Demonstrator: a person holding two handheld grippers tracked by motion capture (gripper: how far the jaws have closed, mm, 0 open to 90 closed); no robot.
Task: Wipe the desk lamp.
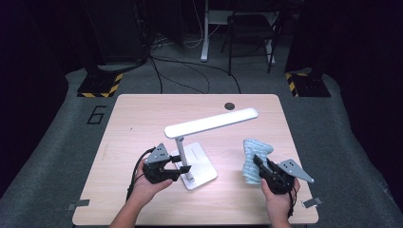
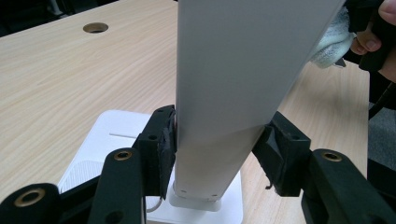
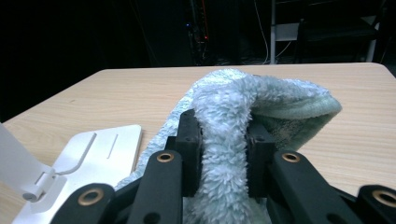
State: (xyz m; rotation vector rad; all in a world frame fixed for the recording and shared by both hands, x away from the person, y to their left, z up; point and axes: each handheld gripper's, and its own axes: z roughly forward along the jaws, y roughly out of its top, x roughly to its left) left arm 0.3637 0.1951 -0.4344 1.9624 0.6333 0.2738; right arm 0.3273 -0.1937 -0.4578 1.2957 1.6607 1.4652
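Near the front edge of the bench (image 1: pixel 142 107), a white desk lamp (image 1: pixel 192 164) stands on its flat base. The left gripper (image 1: pixel 183 164) has its jaws pinching the upright stem low down, just above the base. The lamp's long head (image 1: pixel 211 122) runs from above the stem toward the far right corner, rising slightly. The right gripper (image 1: pixel 259 164) has its jaws pressed on a fluffy pale-blue cloth (image 1: pixel 254 154), right of the base and nearer that head. Any wipe would likely follow the head's long axis.
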